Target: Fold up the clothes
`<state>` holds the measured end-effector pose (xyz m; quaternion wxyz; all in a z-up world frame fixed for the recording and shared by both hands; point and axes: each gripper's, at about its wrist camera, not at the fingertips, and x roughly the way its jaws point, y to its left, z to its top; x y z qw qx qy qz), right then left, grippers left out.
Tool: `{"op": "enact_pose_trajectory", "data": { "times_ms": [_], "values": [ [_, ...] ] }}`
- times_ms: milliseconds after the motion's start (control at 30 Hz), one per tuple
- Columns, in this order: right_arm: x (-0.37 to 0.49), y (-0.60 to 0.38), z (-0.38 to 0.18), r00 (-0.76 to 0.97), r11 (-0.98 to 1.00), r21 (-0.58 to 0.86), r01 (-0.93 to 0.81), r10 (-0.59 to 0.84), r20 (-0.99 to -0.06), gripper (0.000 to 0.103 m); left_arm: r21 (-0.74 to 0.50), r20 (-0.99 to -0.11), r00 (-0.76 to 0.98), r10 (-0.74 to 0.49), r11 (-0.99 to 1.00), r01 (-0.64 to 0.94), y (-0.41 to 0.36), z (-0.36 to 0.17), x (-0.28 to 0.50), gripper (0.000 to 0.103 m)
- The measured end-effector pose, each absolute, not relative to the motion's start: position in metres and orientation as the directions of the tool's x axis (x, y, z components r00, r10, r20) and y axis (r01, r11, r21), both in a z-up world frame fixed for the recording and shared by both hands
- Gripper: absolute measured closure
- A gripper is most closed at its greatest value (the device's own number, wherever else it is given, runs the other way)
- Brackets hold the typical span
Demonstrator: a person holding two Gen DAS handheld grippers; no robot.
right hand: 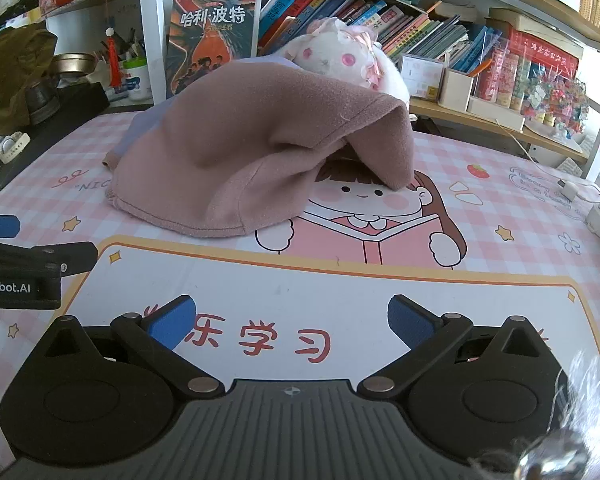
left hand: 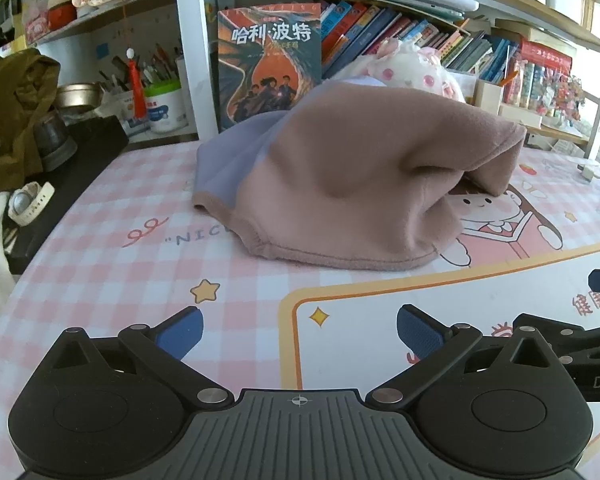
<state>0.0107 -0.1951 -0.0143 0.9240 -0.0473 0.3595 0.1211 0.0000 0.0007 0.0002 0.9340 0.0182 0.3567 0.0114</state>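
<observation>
We see the pink garment (left hand: 340, 184) heaped, not flat, near the tabletop's (left hand: 100, 264) back edge, leaning against a plush toy (right hand: 340, 60). Our left gripper (left hand: 298, 330) and right gripper (right hand: 292, 320) are both spread apart and empty. Pulling the cloth may drag the toy along.
</observation>
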Motion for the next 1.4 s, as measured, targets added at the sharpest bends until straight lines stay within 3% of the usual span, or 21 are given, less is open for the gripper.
{"op": "enact_pose_trajectory", "data": {
  "times_ms": [1400],
  "values": [
    [0.0083,-0.1942,-0.0142,0.713,0.967,-0.004,-0.255,0.186,-0.676,0.0,0.028,-0.676,0.737,0.028,1.0,-0.013,0.0025,0.0,-0.0019,0.0]
  ]
}}
